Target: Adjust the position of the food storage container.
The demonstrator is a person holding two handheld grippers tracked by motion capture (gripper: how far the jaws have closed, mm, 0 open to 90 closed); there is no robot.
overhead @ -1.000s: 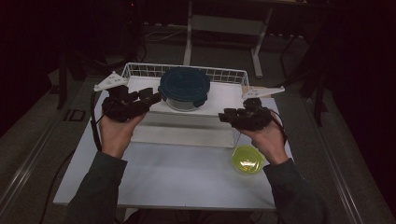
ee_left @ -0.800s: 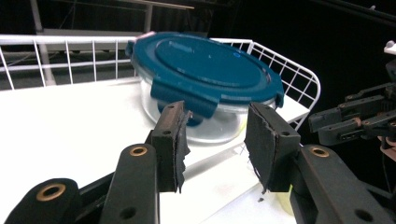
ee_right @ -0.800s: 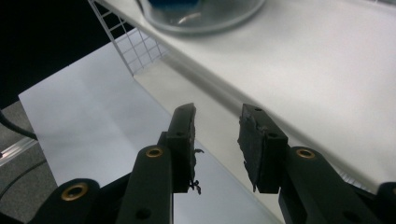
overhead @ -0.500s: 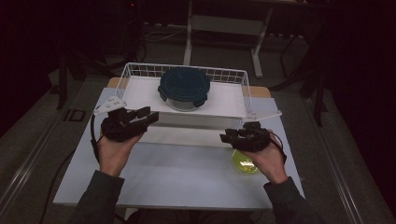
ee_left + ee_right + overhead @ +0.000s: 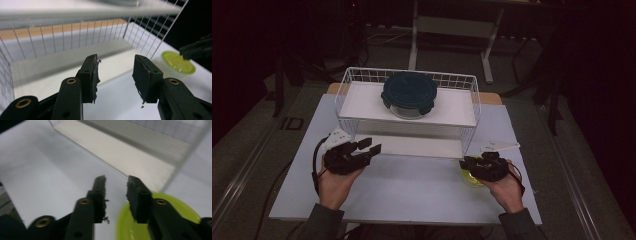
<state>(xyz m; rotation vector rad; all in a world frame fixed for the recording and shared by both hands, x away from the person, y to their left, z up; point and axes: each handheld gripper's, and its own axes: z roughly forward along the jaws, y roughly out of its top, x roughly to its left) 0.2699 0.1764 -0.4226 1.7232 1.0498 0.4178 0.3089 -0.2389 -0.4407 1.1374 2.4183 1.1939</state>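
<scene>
Since a second ago both hands have come back from the wire basket [image 5: 408,107] toward the person and sunk to the table [image 5: 412,192], leaving the round container with the dark lid [image 5: 409,95] on the basket's upper shelf.

Nearest the person, the right gripper [image 5: 474,162] now hangs directly over the small tub with the yellow-green lid [image 5: 468,176]. In the right gripper view that lid [image 5: 165,220] lies just below and behind its fingers [image 5: 136,195], partly covered by the right-hand one. The jaws have just been closing but a clear gap remains and nothing sits between them, so the gripper is open and empty. Judging by this hover, the tub is the thing it is going for, and the narrowing gap looks like a sizing of the jaws to the lid.

The left gripper [image 5: 367,147] sits low at the near left corner of the basket. Its jaws have just been opening and stand wide apart, holding nothing. In the left gripper view its fingers [image 5: 91,76] point into the basket's lower level, under the shelf, with the green lid [image 5: 178,62] off beyond the right-hand finger and the other gripper's dark tips above it. The left seems parked clear, ready to help.

Farthest off, the dark-lidded container rests level and centred on the shelf, well apart from both sets of fingers.
</scene>
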